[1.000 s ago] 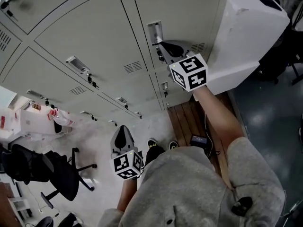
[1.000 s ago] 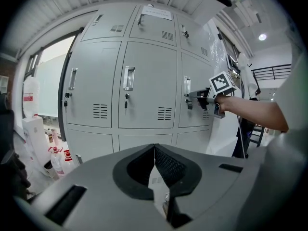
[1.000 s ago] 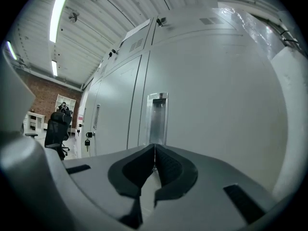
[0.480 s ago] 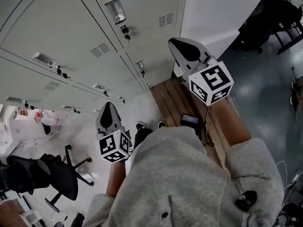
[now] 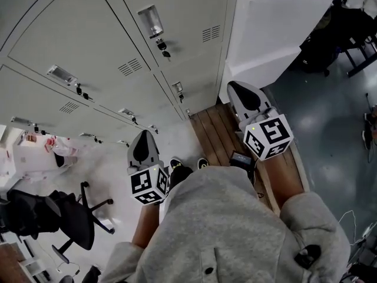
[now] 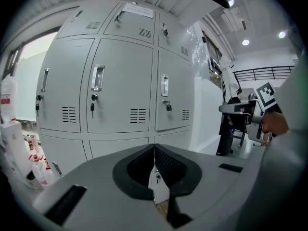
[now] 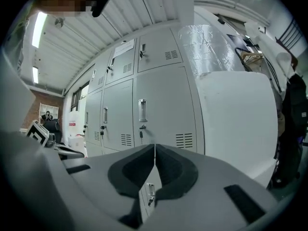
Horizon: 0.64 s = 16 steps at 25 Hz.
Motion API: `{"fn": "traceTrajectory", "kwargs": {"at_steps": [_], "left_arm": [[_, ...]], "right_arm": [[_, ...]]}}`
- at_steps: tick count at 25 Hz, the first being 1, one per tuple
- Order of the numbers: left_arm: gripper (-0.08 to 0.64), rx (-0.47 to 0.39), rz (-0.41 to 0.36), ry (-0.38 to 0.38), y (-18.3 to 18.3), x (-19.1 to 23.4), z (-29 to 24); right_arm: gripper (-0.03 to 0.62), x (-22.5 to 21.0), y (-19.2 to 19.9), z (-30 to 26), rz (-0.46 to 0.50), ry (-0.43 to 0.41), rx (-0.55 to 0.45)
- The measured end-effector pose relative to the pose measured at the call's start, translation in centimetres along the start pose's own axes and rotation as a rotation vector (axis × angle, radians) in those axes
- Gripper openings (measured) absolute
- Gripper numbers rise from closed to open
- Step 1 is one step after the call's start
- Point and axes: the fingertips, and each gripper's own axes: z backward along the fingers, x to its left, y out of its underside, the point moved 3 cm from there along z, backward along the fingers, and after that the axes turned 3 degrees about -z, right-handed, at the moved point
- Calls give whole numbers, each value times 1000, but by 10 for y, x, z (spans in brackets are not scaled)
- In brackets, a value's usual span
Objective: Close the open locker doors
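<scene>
Grey locker doors (image 5: 106,34) with recessed metal handles (image 5: 151,21) and hanging keys fill the upper left of the head view; every door in sight lies flush with its frame. The same lockers (image 6: 120,95) face the left gripper view, and lockers (image 7: 144,109) also stand ahead in the right gripper view. My left gripper (image 5: 143,139) is held low over the pale floor, shut and empty, well short of the lockers. My right gripper (image 5: 237,88) hangs over the wooden planks by the lockers' right end, also shut on nothing. Both jaw pairs meet in their own views (image 6: 154,150) (image 7: 154,149).
A large white cabinet (image 5: 271,28) stands right of the lockers. Wooden planks (image 5: 209,131) lie below it with a small black device (image 5: 240,158) on them. A black office chair (image 5: 65,217) is at lower left, dark chairs (image 5: 353,28) at upper right.
My right gripper has drawn back from the locker door near its handle and dropped down over the planks. The left gripper stays low, barely shifted.
</scene>
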Motion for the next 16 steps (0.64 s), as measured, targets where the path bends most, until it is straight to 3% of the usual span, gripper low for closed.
{"fn": "traceTrajectory", "kwargs": {"at_steps": [16], "left_arm": [[11,-5,18,-35,3,4,4]], "right_arm": [[32,13,0,-11,11,-65,-2]]}}
